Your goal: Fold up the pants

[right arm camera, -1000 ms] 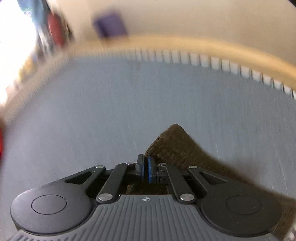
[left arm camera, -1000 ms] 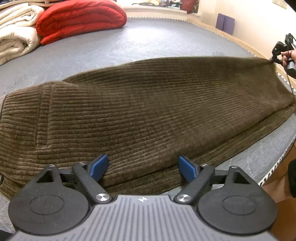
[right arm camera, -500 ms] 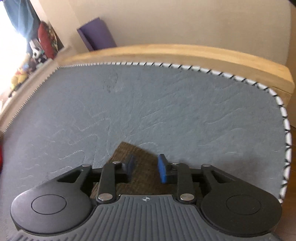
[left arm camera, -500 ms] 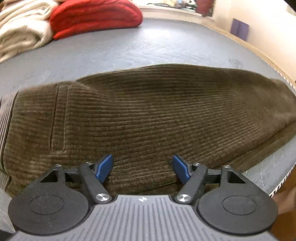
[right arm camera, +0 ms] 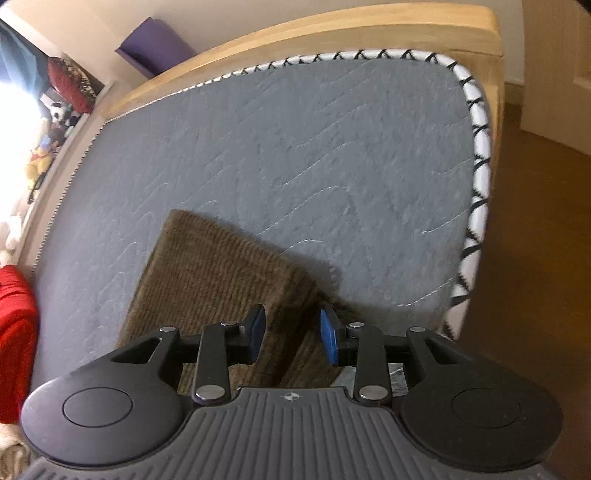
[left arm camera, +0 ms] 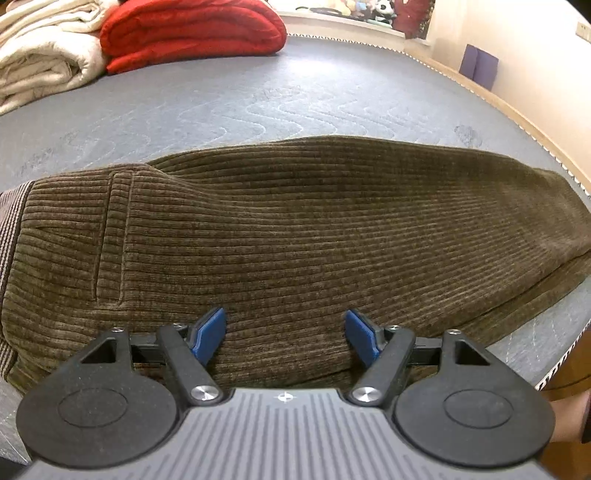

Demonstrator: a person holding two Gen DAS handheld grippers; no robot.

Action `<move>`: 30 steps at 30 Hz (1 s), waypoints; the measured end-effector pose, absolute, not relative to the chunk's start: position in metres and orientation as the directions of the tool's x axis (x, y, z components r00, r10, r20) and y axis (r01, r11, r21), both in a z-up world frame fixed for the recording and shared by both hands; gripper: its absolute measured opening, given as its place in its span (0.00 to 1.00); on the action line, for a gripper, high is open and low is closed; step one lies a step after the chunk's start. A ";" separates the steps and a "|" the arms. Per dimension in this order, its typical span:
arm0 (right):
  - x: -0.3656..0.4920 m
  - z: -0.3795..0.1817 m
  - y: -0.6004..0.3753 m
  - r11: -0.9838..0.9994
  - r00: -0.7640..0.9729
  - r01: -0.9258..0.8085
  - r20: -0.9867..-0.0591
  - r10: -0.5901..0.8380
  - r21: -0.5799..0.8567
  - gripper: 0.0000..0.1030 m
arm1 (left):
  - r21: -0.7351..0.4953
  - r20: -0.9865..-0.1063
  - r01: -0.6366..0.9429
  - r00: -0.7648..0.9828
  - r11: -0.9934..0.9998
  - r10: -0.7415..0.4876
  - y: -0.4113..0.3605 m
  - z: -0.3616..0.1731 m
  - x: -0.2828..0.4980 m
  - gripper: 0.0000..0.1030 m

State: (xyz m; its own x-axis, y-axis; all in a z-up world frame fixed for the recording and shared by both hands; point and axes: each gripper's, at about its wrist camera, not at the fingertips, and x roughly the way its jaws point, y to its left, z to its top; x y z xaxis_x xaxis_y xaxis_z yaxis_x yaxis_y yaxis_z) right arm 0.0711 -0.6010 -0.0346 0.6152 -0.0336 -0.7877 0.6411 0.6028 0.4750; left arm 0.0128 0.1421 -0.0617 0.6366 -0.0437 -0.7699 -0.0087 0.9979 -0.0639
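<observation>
Left wrist view: brown pants [left arm camera: 295, 229] lie flat across the grey mattress [left arm camera: 258, 99], filling mid-frame. Left tool [left arm camera: 284, 338] released, jaws wide above the fabric.

Right wrist view: right tool [right arm camera: 291, 336] opening, gripping nothing, over the pants' end at lower centre.

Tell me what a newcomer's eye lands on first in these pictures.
The brown corduroy pants dominate, spread lengthwise across the grey mattress, waistband to the left in the left wrist view. Behind them, at the far left corner, a folded red blanket glows beside a cream one. In the right wrist view the right tongs are opening above the pants' leg end, nothing pinched.
</observation>
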 end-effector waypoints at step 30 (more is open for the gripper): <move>0.059 0.023 -0.459 0.840 0.699 0.419 -0.713 -0.056 0.345 0.51 | -0.027 -0.820 0.062 0.570 0.998 -0.057 0.142 -0.048 0.001 0.67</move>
